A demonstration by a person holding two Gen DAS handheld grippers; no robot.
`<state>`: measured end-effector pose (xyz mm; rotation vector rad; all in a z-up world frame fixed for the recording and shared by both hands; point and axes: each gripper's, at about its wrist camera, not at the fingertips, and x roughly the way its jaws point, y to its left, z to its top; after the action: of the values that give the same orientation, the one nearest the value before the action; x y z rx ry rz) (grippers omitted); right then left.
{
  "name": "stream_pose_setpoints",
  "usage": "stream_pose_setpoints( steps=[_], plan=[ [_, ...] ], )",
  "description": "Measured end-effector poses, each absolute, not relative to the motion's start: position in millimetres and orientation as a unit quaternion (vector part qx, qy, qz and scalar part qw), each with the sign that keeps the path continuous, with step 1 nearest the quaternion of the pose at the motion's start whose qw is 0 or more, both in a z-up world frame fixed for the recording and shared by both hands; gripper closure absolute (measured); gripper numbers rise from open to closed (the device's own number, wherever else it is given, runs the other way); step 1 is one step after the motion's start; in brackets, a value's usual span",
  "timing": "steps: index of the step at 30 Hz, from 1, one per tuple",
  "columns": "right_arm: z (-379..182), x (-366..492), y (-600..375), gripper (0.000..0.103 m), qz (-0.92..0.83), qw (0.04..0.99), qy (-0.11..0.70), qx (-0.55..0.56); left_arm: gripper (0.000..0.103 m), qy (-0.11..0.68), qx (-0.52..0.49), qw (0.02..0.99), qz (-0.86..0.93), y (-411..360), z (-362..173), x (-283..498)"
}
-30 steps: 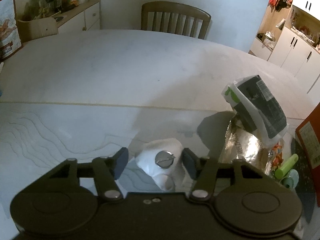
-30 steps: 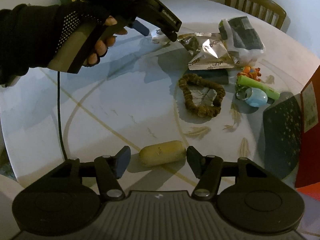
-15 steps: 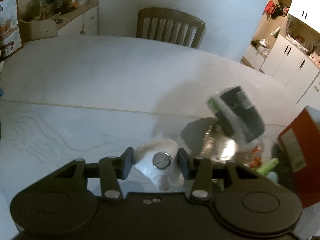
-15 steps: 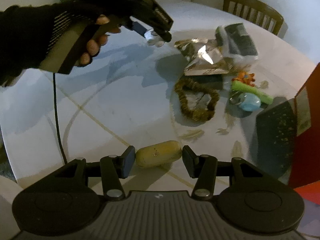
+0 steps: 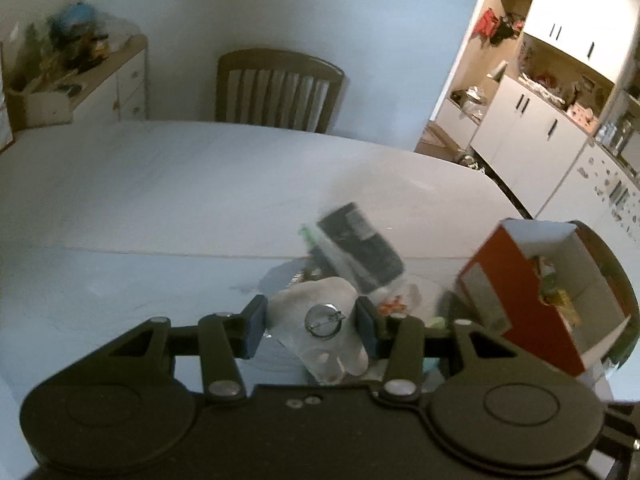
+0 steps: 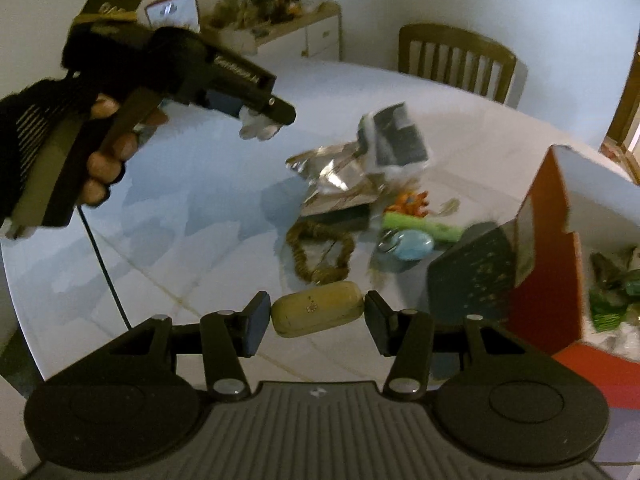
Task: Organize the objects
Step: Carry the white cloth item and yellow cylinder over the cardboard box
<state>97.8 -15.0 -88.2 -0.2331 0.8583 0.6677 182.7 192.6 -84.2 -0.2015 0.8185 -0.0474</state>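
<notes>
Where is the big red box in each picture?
Left wrist view: the red box is at the right edge, just right of the left tool, open top showing things inside.
Right wrist view: the red box is at the right edge, beyond the right tool, with green things inside.
Shared landmark: the wooden chair behind the table.

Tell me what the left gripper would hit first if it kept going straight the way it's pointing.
Probably the dark packet: it lies straight ahead of the left gripper, which holds a white pouch. Depth is unclear, and the foil bag may come first.
</notes>
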Motion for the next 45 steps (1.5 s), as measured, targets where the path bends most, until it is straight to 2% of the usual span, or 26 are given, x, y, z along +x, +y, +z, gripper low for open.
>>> stream_pose_setpoints(
  steps=[22, 45],
  plan=[
    [-28, 128, -152, 0.052, 0.251, 0.9, 0.349, -0.066, 0.056, 0.382, -0.068, 0.914, -0.119, 45, -30, 190],
    [-63, 191, -253, 0.052, 0.234, 0.889, 0.387, -0.071, 0.056, 0.43, -0.026, 0.893, -0.132, -96, -68, 265]
  ],
)
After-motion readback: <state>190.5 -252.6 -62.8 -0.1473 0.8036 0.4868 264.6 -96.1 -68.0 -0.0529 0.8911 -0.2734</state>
